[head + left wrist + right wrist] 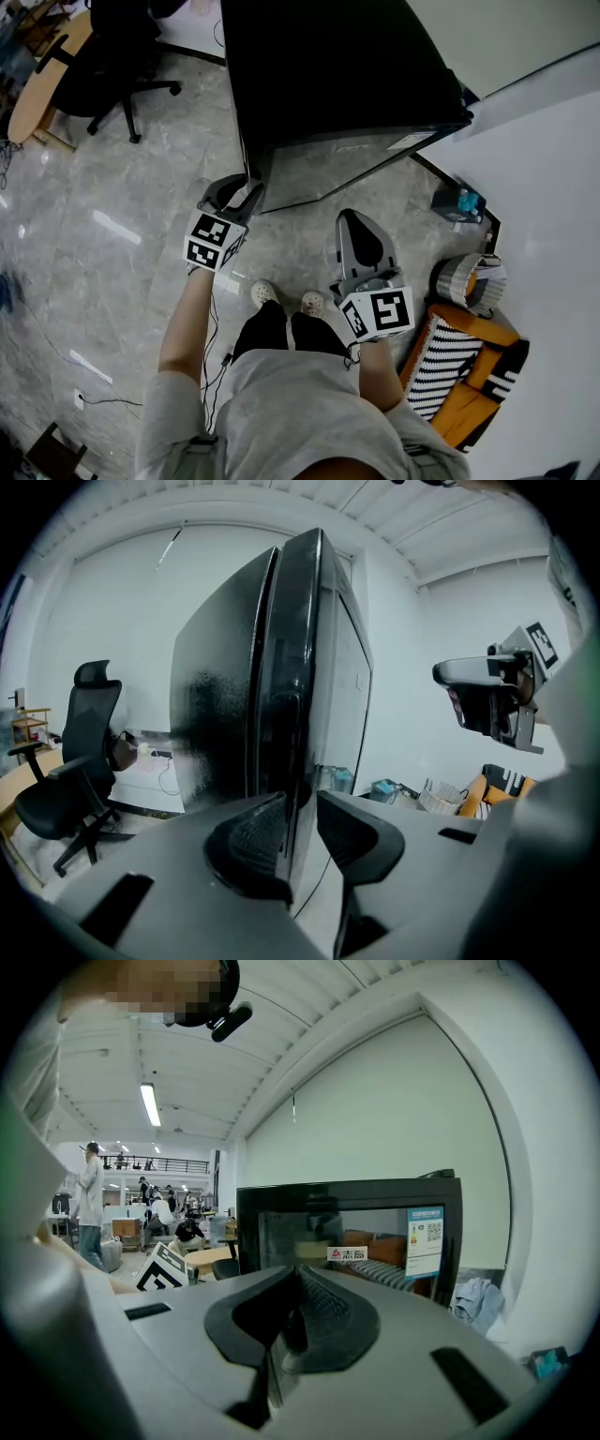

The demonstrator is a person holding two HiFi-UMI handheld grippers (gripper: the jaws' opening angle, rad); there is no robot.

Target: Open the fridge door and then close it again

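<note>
Fridge door (300,649) within open left tool (302,819)

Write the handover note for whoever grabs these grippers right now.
Left hand-held gripper: jaws apart, astride the side edge of the fridge door; no firm clamp visible.
Right hand-held gripper: jaws together, empty, facing the door front without touching it.
Door on the fridge looks shut or barely ajar.
Done: left gripper set at the edge.
Left, apparently: pull the door open, then close it.
</note>
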